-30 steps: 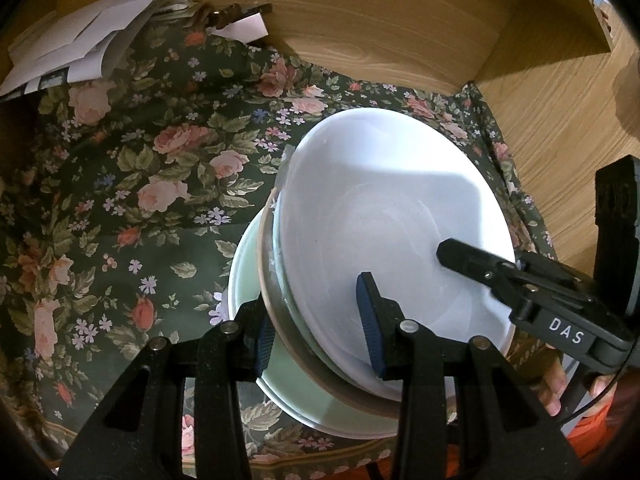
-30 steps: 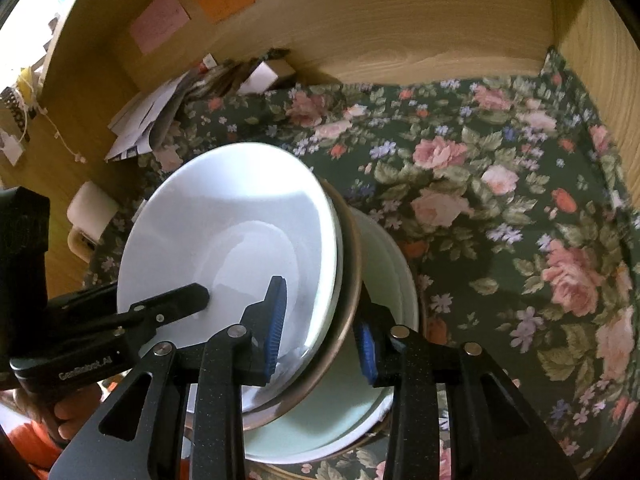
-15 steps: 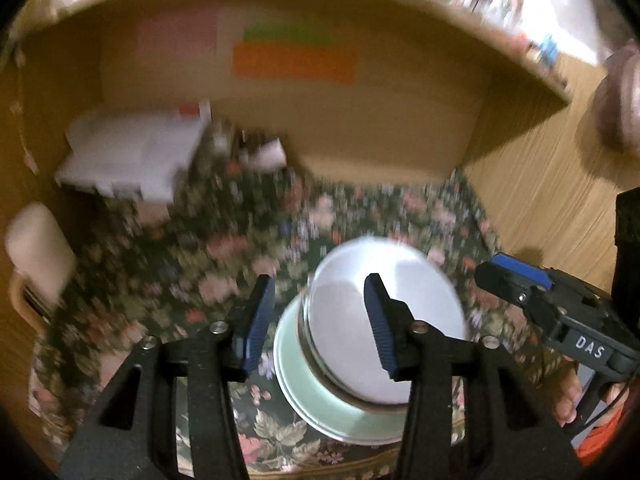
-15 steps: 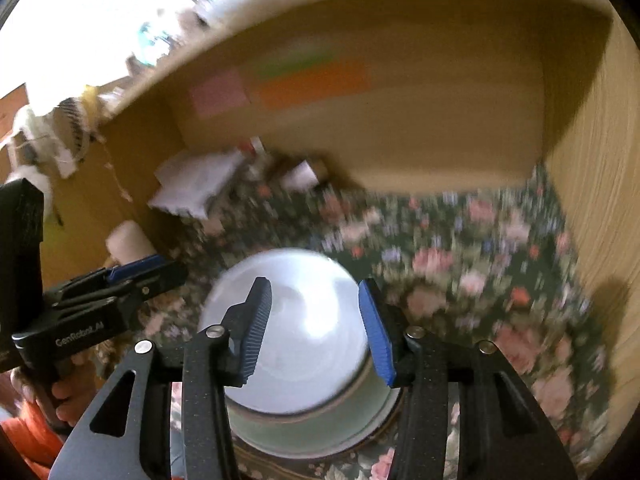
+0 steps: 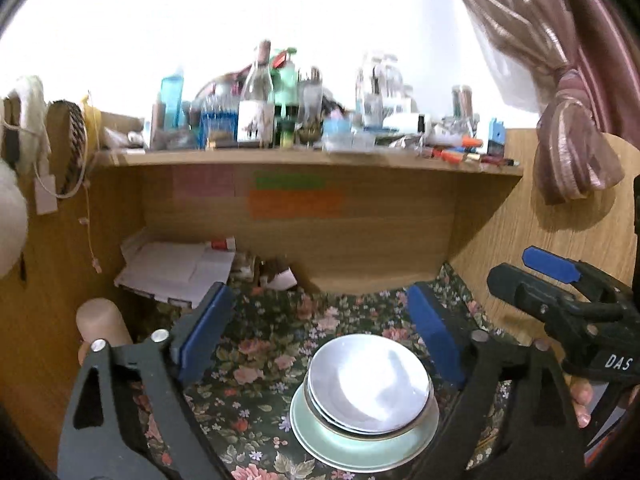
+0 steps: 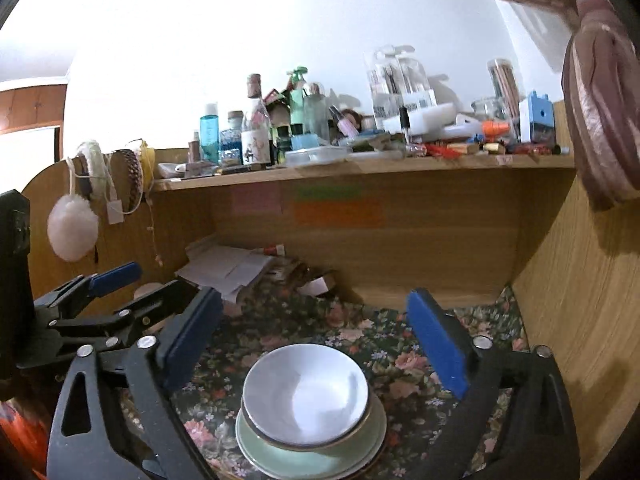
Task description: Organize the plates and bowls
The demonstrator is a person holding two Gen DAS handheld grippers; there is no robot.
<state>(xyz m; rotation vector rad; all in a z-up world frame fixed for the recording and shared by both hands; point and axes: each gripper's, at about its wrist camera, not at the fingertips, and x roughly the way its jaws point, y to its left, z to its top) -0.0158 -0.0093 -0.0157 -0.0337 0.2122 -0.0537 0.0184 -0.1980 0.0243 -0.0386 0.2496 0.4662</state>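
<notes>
Left wrist: stacked bowls (image 5: 368,388) below the opening, empty left gripper (image 5: 320,336).

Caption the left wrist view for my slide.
Left gripper opening above white bowls stacked on a green plate.

We see a white bowl (image 5: 370,384) sitting upright on top of the stack, empty, its inside glossy; beneath it lie nested white dishes, one with a brownish rim; a pale green plate (image 5: 362,446) lies flat at the bottom, on the floral cloth (image 5: 256,364).
</notes>
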